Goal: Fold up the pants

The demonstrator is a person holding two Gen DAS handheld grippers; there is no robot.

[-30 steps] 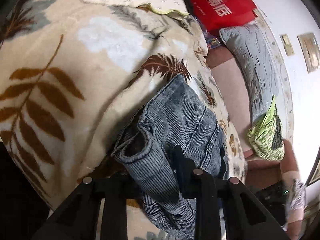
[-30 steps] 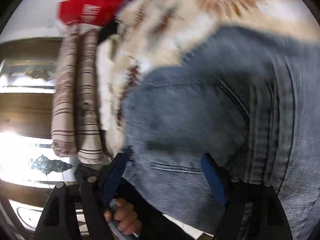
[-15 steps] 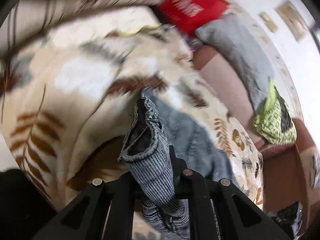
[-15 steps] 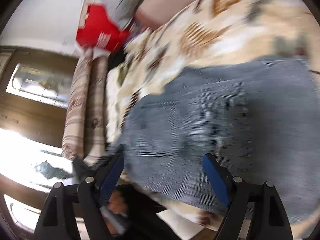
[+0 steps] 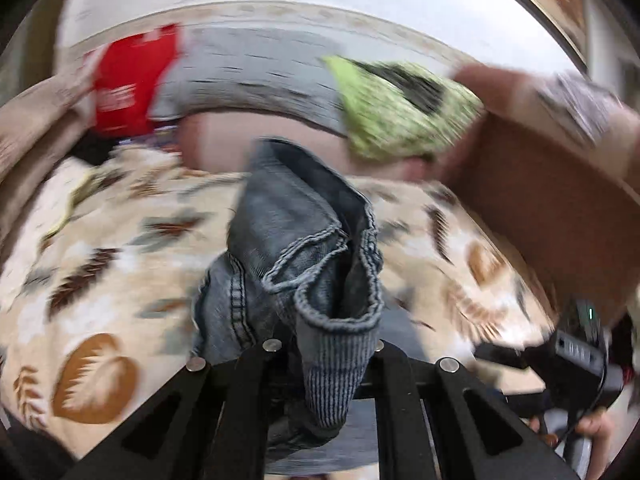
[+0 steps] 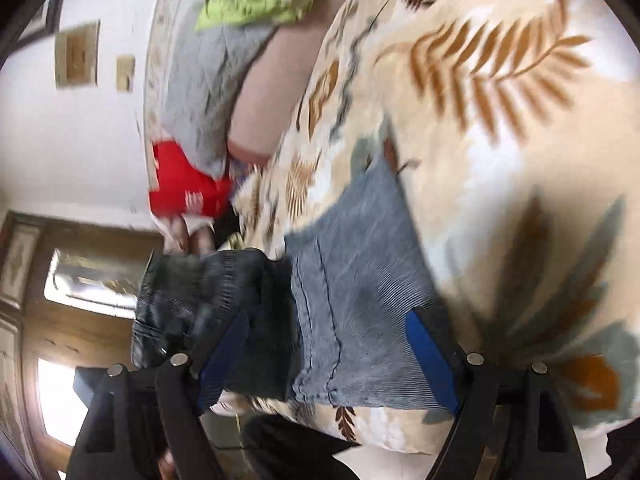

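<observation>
The pants are blue-grey jeans on a cream blanket with a leaf print. My left gripper is shut on a bunched end of the jeans, and the denim rises between its black fingers and droops forward. In the right wrist view the jeans lie flat on the blanket, with a darker bunched part at the left. My right gripper is open, its blue pads spread just above the flat denim.
A red bag, a grey pillow and a green patterned cushion lie along the back of the bed. A brown board stands at the right. A wooden door and window are at the left.
My left gripper has swung round with the jeans, which now stand up higher against the pillows. My right gripper has pulled back, so less denim fills its view. Both views are motion-blurred.
</observation>
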